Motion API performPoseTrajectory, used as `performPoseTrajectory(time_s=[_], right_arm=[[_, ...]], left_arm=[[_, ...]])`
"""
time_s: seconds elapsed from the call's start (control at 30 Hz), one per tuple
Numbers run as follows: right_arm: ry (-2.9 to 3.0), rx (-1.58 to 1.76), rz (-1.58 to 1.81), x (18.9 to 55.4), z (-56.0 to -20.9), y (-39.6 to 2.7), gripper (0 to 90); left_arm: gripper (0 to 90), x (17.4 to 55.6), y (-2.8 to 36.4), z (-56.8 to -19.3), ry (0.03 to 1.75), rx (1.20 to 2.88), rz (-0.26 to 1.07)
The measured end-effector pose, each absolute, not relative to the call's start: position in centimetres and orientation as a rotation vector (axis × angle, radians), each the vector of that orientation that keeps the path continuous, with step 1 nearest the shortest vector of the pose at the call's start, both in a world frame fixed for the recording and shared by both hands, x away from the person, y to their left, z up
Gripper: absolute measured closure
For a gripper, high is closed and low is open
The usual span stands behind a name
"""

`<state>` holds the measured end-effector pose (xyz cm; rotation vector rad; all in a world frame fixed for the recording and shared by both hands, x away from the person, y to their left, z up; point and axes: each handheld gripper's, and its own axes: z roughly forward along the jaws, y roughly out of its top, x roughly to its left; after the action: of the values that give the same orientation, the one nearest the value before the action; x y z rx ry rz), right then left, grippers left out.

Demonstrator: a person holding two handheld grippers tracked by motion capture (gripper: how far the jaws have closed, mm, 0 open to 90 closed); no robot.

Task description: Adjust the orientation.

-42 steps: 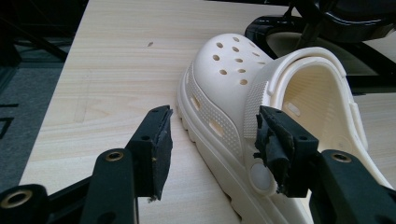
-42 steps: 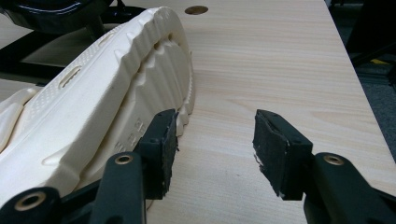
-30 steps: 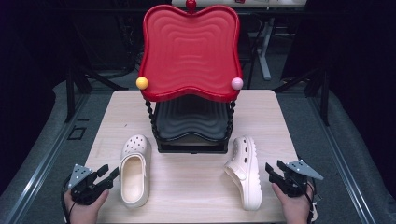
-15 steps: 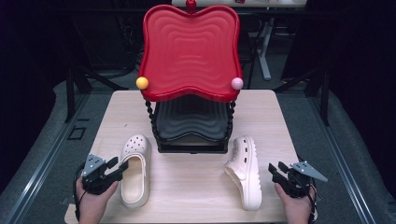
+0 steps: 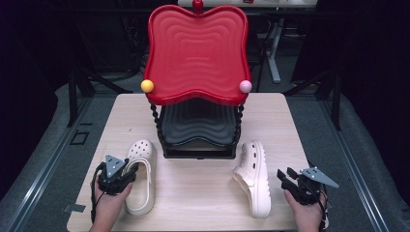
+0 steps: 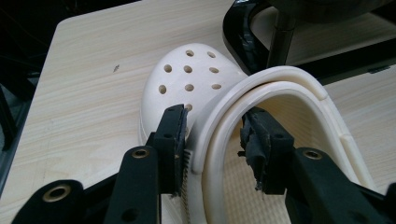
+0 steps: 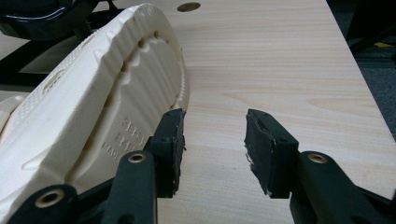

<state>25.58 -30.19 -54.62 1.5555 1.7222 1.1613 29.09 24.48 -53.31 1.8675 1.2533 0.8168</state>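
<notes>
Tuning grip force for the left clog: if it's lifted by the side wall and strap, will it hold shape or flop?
The left clog looks like moulded foam, so probably light. The left gripper has just been closing, its jaws astride the side wall and heel strap, which lie doubled there; the wall may squash under force. The strap looks hinged, so it could swing. Held at one side, the toe may sag.

left tool (image 5: 126, 172) now over the left clog's (image 5: 141, 181) rim, jaws closing around it
</notes>
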Motion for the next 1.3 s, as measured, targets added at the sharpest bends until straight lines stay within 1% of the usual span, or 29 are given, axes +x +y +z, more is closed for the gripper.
performPoseTrajectory(time_s=[0.07, 0.17, 0.37, 0.47, 0.57, 0.6, 0.77, 1.03, 1.3], right_arm=[[1.727, 1.556, 1.155, 25.6, -54.6, -30.2, 56.5], [1.734, 1.557, 1.153, 25.7, -54.7, -30.1, 56.5], [1.736, 1.577, 1.159, 25.8, -54.9, -30.3, 56.5], [1.727, 1.587, 1.168, 25.8, -54.9, -30.5, 56.4], [1.721, 1.597, 1.176, 25.8, -54.9, -30.6, 56.4], [1.719, 1.599, 1.178, 25.8, -54.9, -30.6, 56.4], [1.721, 1.595, 1.182, 25.8, -54.9, -30.5, 56.4], [1.720, 1.597, 1.186, 25.8, -54.9, -30.7, 56.4], [1.704, 1.587, 1.211, 25.5, -54.6, -30.5, 56.4]], left_arm=[[60.6, 29.1, 24.4, -53.4, 1.247, 1.867, 0.829], [64.3, 28.9, 24.3, -53.5, 1.233, 1.881, 0.863], [65.0, 28.5, 24.8, -53.4, 1.223, 1.892, 0.861], [63.7, 27.8, 25.4, -53.5, 1.275, 1.878, 0.844], [68.4, 27.5, 25.7, -53.5, 1.305, 1.842, 0.805], [70.3, 27.4, 25.6, -53.4, 1.302, 1.842, 0.802], [73.2, 27.4, 25.2, -53.4, 1.290, 1.864, 0.845], [75.2, 27.1, 25.3, -53.2, 1.262, 1.862, 0.819], [76.1, 25.2, 25.0, -51.7, 1.196, 1.859, 0.797]])
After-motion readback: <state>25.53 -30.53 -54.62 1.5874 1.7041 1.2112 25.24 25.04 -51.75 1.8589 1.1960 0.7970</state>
